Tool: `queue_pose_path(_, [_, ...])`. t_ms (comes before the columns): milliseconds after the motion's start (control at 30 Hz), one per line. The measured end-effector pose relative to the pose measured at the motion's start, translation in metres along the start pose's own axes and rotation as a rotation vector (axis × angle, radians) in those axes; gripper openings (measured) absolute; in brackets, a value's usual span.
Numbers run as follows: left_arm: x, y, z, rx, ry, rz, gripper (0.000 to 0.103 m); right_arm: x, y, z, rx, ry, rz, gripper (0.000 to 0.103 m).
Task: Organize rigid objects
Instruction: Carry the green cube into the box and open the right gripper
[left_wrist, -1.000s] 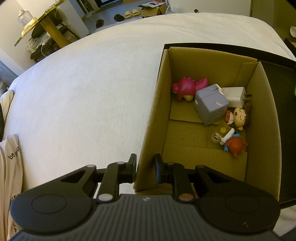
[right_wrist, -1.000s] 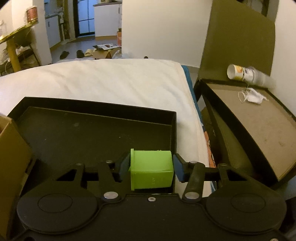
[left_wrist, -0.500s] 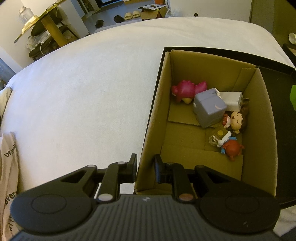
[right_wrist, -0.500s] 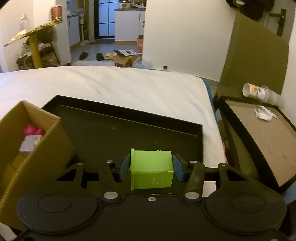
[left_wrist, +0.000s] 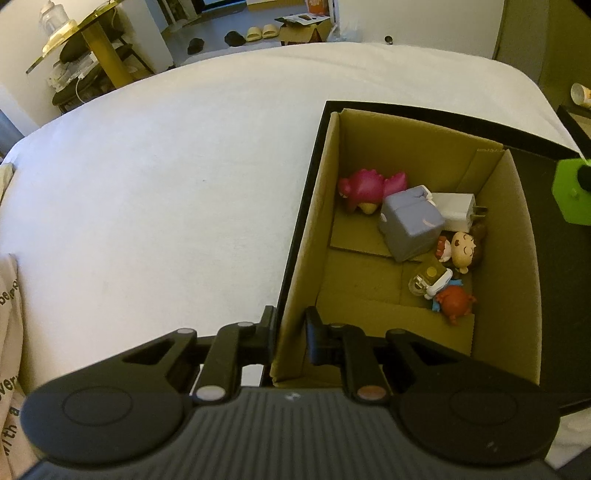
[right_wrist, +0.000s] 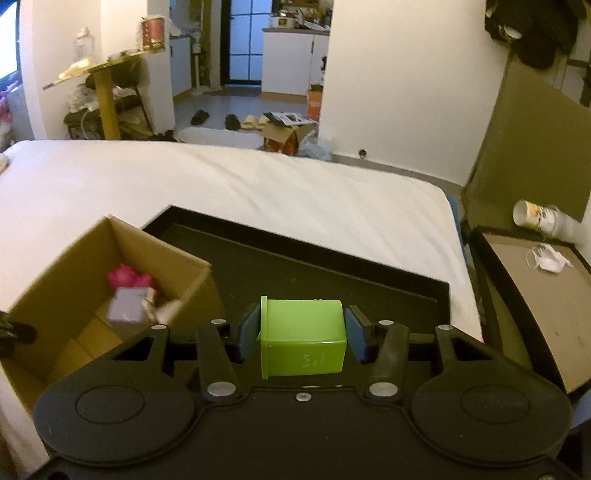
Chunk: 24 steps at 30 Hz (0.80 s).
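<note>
My left gripper (left_wrist: 290, 332) is shut on the near left wall of an open cardboard box (left_wrist: 314, 229), one finger outside and one inside. The box holds a pink toy (left_wrist: 364, 188), a lilac cube (left_wrist: 410, 221), a white charger (left_wrist: 458, 208) and small figurines (left_wrist: 456, 299). My right gripper (right_wrist: 303, 332) is shut on a green plastic cup (right_wrist: 303, 338) and holds it above a black tray (right_wrist: 332, 273), right of the box (right_wrist: 66, 295). The cup also shows at the right edge of the left wrist view (left_wrist: 574, 192).
The box stands in the black tray (left_wrist: 569, 258) on a white bed (left_wrist: 166, 184). A second tray-like box (right_wrist: 535, 295) with a tipped paper cup (right_wrist: 535, 218) lies off the bed's right edge. Cloth (left_wrist: 9, 332) lies at the left.
My right gripper has risen and swung left with the green cup, bringing the box into its view. The cup has entered the left wrist view. The left gripper has stayed clamped on the box wall.
</note>
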<state>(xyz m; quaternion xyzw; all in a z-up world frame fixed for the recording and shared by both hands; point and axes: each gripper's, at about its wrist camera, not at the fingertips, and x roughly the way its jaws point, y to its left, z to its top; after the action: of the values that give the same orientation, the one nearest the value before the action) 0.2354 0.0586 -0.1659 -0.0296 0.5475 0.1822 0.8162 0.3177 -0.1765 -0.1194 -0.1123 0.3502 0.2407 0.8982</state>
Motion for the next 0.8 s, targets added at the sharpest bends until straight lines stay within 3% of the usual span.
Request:
queue_pose_path(433, [-0.002,0.008,0.0,-0.041,-0.009,-0.047,0.014,-0.013,0.045,0.031,-0.052,-0.055,0.065,0.049])
queue_pose_path(800, [-0.001,0.015,-0.001,-0.07,-0.007,-0.078,0.014,-0.01,0.07,0.041,-0.004,-0.018,0.145,0.049])
